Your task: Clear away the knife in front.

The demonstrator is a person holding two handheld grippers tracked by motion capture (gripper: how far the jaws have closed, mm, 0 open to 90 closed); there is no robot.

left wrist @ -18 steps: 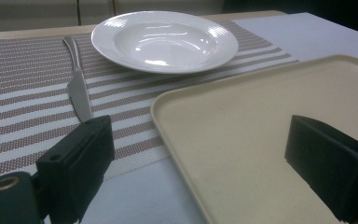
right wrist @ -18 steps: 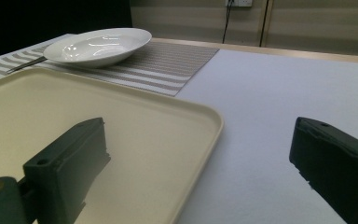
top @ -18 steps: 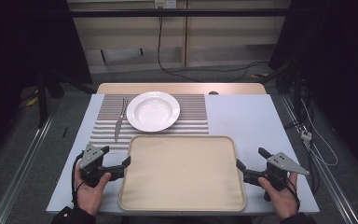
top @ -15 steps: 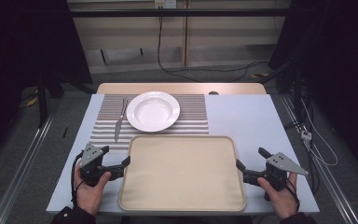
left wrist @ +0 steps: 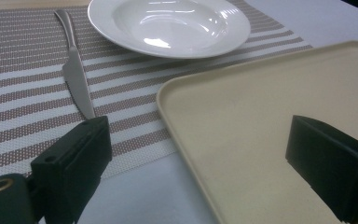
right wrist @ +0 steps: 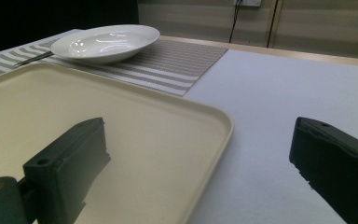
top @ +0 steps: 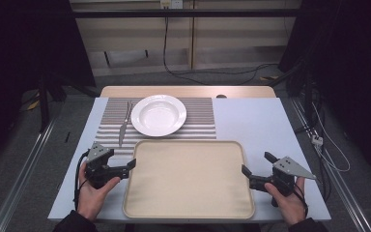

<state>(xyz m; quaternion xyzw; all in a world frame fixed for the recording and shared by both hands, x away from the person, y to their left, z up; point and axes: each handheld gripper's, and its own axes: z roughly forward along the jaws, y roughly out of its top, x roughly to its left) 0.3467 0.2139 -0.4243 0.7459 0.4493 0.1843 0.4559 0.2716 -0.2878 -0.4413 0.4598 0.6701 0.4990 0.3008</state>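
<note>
Beige and smooth, the round-cornered plastic tray (top: 188,181) is lying empty on the pale worktop (top: 256,121), its far edge just beside a striped woven placemat (top: 198,118). Beyond the tray, a glossy white plate (top: 158,114) is sitting empty on that mat, a steel knife (top: 124,126) lying at its left. The left gripper (top: 131,165) and right gripper (top: 245,170) are flanking the tray's short sides, jaws spread apart, gripping nothing.

Matt beige plastic tray (top: 188,180), glossy white ceramic plate (top: 158,114), shiny metal knife (left wrist: 76,70), woven striped placemat (left wrist: 23,102), smooth matt counter (top: 261,121)
</note>
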